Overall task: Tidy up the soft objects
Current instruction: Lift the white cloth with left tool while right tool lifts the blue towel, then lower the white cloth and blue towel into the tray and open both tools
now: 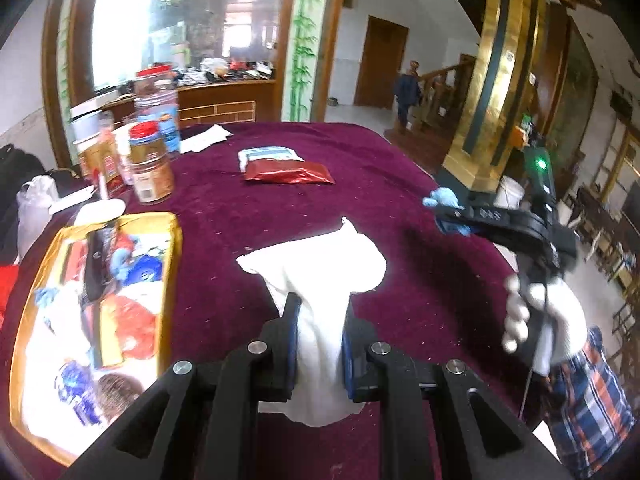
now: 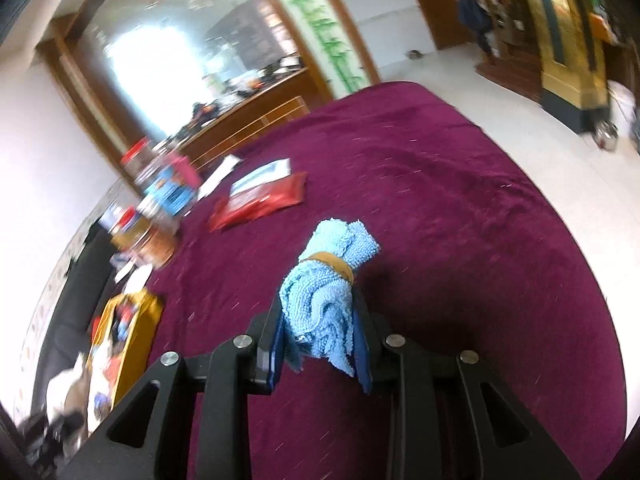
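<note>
Nearest you, your left gripper (image 1: pixel 320 334) pinches one white cloth (image 1: pixel 320 280) between its two blue pads, the cloth spilling out above and below the jaws, raised over the maroon tablecloth (image 1: pixel 400 184). Your right gripper (image 2: pixel 322 332) is clamped on one rolled light-blue towel (image 2: pixel 320 296), bound by a single tan band (image 2: pixel 332 264); in the left wrist view that same gripper sits to the right, carried by one white-gloved hand (image 1: pixel 540 320) with a plaid sleeve. To the left lies one gold tray (image 1: pixel 168 280) crowded with mixed items. Beyond it stand three red-lidded jars (image 1: pixel 151 164). Farther on lie two flat packets, one red (image 1: pixel 288 172), one blue-and-white (image 1: pixel 270 156). One person (image 1: pixel 408 92) stands by the far doorway.
</note>
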`<act>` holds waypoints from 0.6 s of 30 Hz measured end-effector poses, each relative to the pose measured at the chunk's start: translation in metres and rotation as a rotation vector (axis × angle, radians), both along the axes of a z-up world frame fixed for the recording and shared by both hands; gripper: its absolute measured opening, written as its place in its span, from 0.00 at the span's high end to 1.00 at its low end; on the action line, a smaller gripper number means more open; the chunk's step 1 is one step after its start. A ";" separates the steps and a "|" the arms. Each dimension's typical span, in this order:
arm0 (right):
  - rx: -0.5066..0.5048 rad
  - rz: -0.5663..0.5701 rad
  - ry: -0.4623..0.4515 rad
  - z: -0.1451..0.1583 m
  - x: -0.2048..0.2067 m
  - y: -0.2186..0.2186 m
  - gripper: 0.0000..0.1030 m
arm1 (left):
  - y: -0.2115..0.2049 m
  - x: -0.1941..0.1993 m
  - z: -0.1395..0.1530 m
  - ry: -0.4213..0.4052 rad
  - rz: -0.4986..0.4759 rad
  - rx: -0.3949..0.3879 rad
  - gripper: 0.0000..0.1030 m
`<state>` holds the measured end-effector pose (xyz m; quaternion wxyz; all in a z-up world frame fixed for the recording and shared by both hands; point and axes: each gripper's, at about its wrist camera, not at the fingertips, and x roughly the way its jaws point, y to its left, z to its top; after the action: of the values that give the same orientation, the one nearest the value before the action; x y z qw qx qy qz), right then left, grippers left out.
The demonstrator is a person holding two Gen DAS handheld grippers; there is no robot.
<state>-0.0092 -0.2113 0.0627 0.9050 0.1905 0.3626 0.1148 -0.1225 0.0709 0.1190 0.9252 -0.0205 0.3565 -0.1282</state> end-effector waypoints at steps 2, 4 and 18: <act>-0.009 0.034 -0.007 0.004 -0.012 0.015 0.73 | 0.013 -0.009 -0.001 -0.004 0.021 -0.014 0.83; -0.019 0.070 -0.012 0.007 -0.024 0.032 0.73 | 0.025 -0.016 -0.002 -0.008 0.044 -0.025 0.83; -0.089 0.243 -0.042 0.021 -0.063 0.135 0.73 | 0.086 -0.051 0.000 -0.040 0.131 -0.102 0.83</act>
<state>-0.0725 -0.0761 0.0838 0.8993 0.1026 0.3688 0.2114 -0.1732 0.1572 0.1185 0.9363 -0.0883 0.3291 -0.0856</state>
